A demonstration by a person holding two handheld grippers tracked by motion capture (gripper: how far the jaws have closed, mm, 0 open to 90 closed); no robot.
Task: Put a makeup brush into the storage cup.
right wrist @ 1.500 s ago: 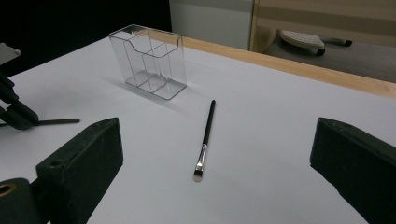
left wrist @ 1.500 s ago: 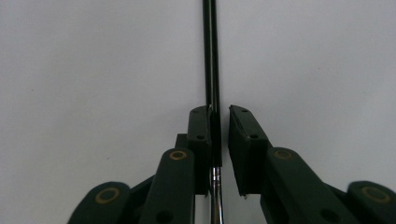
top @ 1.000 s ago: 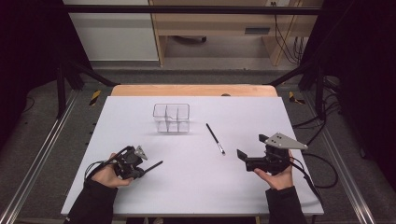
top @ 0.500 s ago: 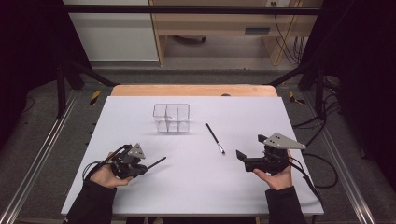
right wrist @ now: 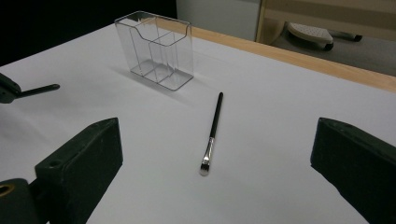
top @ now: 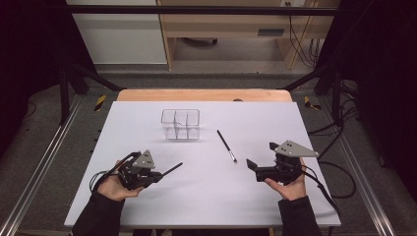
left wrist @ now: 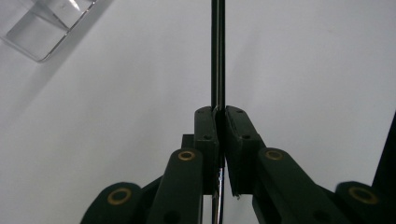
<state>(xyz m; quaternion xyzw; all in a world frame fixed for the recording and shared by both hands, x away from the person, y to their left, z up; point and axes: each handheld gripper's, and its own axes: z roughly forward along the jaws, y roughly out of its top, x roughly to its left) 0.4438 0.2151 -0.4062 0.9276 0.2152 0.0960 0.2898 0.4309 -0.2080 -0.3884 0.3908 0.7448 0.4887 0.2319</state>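
Left gripper [top: 164,173], near the bench's [top: 206,206] front left: jaws clamped on a thin black stick [left wrist: 217,51], likely a brush handle, which juts past the tips toward bench centre. Right gripper [top: 255,167], front right: jaws spread wide, nothing between them. A second makeup brush [top: 226,146] lies flat on the white bench surface, between the right gripper and the clear compartmented organizer [top: 181,124], apart from both. Organizer stands upright near centre.
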